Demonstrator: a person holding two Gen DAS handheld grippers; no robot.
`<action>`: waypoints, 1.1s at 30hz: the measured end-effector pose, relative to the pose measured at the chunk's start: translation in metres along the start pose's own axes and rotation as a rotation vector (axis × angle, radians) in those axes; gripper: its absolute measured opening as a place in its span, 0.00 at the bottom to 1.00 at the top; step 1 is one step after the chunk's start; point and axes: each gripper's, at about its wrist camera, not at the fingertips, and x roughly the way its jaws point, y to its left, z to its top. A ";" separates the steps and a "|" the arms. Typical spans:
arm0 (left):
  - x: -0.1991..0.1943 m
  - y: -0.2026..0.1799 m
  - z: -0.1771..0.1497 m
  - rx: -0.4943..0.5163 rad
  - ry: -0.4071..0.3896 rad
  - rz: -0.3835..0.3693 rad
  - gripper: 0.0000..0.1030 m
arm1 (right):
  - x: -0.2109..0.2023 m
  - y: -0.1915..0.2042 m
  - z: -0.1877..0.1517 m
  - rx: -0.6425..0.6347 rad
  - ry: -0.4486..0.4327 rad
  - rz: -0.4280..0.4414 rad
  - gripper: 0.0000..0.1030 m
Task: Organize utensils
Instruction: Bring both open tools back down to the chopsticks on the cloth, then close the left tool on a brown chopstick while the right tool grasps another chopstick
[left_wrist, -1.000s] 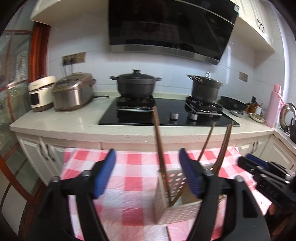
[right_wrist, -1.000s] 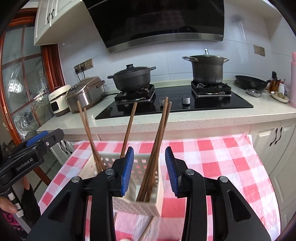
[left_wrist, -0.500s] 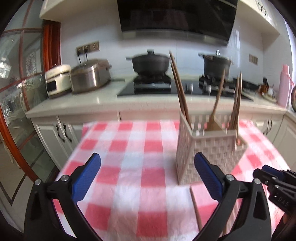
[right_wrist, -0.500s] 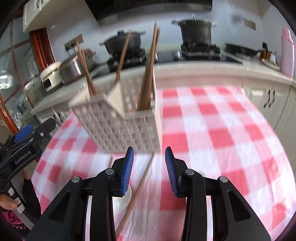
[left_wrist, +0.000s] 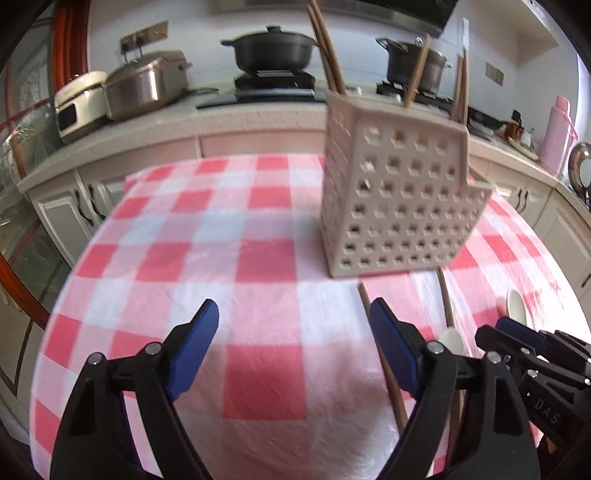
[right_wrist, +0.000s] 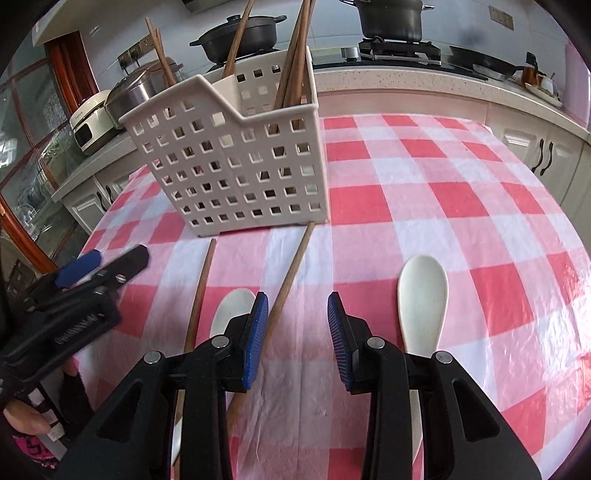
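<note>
Between the right tongs (right_wrist: 297, 334), apart and empty, lay a chopstick (right_wrist: 289, 275): light, stiff, slippery; grip mid-shaft. Left tongs (left_wrist: 293, 341) closing, empty.

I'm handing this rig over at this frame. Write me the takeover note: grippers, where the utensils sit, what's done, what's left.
Left gripper: open, nothing between its jaws, which have just been closing from wider, above bare tablecloth.
Right gripper: open, empty, one loose chopstick running under its left finger.
White caddy: upright on the cloth, already holding several chopsticks.
Still loose in front of the caddy: a second chopstick and two white spoons, one to the right and one to the left.
Left to do: pick up each loose piece and stand it in the caddy.
</note>
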 end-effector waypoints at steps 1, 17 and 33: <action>0.003 -0.004 -0.002 0.007 0.013 -0.007 0.73 | -0.001 0.000 -0.002 0.000 0.001 -0.001 0.32; 0.029 -0.042 -0.023 0.093 0.126 -0.074 0.18 | -0.001 -0.005 -0.007 -0.011 0.017 0.000 0.32; 0.024 0.001 -0.025 0.093 0.119 -0.076 0.09 | 0.031 0.016 0.007 -0.061 0.067 -0.057 0.29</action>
